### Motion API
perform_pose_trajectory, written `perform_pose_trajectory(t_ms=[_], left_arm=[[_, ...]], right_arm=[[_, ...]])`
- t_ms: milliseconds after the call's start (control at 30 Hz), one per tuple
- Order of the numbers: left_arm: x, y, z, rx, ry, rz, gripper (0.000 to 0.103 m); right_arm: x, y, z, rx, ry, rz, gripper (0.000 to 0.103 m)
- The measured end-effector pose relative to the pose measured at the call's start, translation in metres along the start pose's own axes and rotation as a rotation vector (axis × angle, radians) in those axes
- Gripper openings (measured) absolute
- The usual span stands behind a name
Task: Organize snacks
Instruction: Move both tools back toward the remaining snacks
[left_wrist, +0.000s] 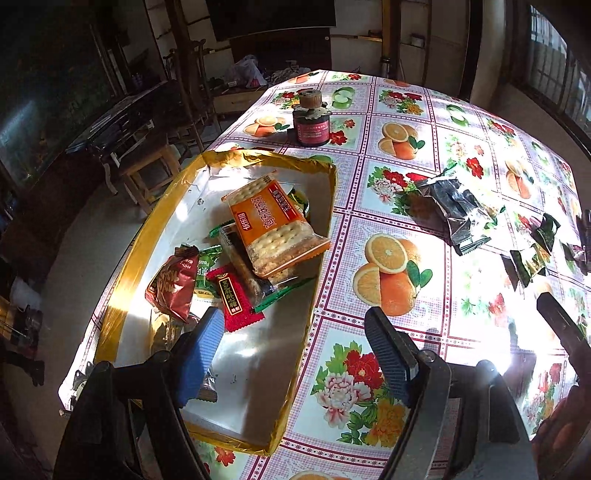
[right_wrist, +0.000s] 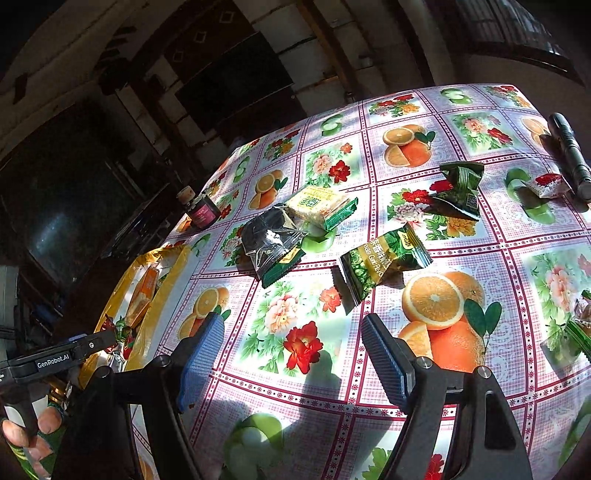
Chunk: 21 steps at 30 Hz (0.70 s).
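A gold-rimmed white box (left_wrist: 122, 266) sits at the table's left edge and holds an orange cracker pack (left_wrist: 275, 225), a red packet (left_wrist: 234, 299), a brown packet (left_wrist: 171, 286) and green packets. My left gripper (left_wrist: 295, 350) is open and empty, over the box's near right rim. My right gripper (right_wrist: 293, 354) is open and empty above the tablecloth. Ahead of it lie a green pea packet (right_wrist: 384, 262), a dark clear packet (right_wrist: 273, 240), a green cracker pack (right_wrist: 321, 208) and another green packet (right_wrist: 460, 190). The box (right_wrist: 162, 295) shows at the left.
A dark jar (left_wrist: 311, 123) stands beyond the box; it also shows in the right wrist view (right_wrist: 201, 210). A black flashlight (right_wrist: 569, 155) and a small red-white sweet (right_wrist: 548, 184) lie at the far right. A green packet (right_wrist: 580, 328) lies at the right edge. The floral tablecloth (right_wrist: 295, 332) covers the table.
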<state>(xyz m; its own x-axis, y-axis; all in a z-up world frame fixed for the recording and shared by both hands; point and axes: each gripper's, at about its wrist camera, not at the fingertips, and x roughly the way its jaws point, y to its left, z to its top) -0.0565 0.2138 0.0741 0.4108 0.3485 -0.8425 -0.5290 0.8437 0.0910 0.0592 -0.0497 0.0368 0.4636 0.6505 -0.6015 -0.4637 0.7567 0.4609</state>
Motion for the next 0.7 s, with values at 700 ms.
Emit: perform_pose_trajectory(t_ms=[700], left_arm=[[0.044,-0.079,0.055,-0.035,0.097,-0.21,0.078]], right_arm=[[-0.025,-0.058,0.012,0.094,-0.071,-0.14,0.081]])
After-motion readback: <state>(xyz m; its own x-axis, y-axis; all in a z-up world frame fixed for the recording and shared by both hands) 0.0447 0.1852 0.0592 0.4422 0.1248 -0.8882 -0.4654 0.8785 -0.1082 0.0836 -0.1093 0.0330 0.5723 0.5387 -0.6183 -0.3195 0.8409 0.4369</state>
